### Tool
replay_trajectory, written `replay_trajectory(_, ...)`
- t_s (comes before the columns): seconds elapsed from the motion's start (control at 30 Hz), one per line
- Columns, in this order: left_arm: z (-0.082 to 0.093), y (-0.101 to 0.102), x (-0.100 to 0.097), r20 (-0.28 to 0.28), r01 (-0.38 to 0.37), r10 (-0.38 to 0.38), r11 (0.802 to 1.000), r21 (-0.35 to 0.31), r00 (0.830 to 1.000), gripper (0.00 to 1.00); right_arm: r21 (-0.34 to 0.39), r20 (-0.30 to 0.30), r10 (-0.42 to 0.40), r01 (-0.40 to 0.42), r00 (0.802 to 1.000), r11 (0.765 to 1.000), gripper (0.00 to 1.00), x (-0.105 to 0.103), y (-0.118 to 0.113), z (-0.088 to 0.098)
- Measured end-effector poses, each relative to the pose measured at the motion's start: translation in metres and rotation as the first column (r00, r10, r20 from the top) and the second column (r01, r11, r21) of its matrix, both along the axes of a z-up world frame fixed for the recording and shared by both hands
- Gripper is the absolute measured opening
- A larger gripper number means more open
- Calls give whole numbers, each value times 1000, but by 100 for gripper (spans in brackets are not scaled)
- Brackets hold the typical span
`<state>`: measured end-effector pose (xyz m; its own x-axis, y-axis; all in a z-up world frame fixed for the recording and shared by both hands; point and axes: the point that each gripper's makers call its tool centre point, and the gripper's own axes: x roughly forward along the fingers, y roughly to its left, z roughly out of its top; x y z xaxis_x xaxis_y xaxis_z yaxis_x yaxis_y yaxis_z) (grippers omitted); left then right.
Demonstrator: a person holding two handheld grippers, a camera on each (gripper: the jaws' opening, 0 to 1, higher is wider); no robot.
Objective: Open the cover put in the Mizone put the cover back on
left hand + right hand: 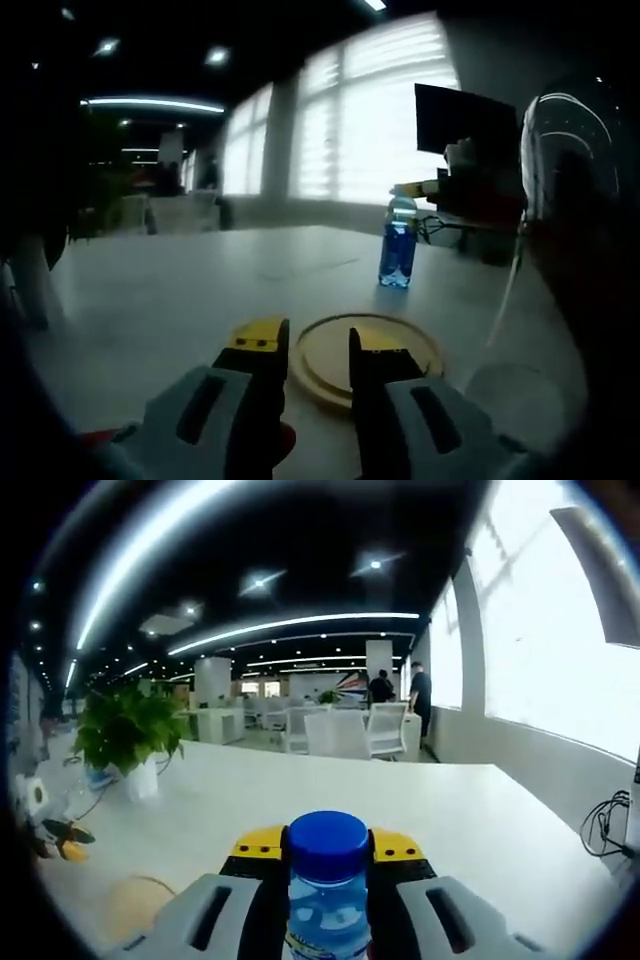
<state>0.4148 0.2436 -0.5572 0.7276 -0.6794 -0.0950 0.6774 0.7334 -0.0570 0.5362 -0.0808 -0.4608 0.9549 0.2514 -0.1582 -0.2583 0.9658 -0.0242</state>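
Yellow-tipped jaws of the right gripper [328, 855] stand clamped on a Mizone bottle [327, 905] just under its blue cap [327, 844]; keep this hold firm and the bottle upright. Left gripper [318, 345] hangs with jaws apart over a round yellow cover [385, 352] on the white table [150, 290]. A second bottle [398, 244] stands farther off.

Open-plan office: white swivel chairs [340, 732] are standing behind the long white table [300, 790], long ceiling light strips [300, 622] are glowing above it.
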Motion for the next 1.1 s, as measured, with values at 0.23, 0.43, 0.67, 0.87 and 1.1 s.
replay_trajectory(0.23, -6, 2, 3, -14, -8, 8, 1000, 14, 1000, 18, 9, 8, 14, -14, 1000, 1000, 23, -3, 4, 1)
replay_trajectory(0.43, -8, 0, 1, -14, 1, -1, 1000, 23, 1000, 18, 18, 17, 7, -7, 1000, 1000, 23, -4, 5, 1)
replay_trajectory(0.67, -10, 4, 4, -16, -12, 12, 1000, 27, 1000, 18, 52, -1, 31, -31, 1000, 998, 23, -9, 10, 0)
replay_trajectory(0.87, -9, 2, 3, -13, -5, 5, 1000, 28, 1000, 18, 52, -4, 40, -39, 999, 998, 23, -13, 15, 0)
replay_trajectory(1.1, -9, 1, 2, -12, -1, 1, 1000, 31, 1000, 18, 56, -5, 39, -38, 999, 998, 23, -20, 23, 1)
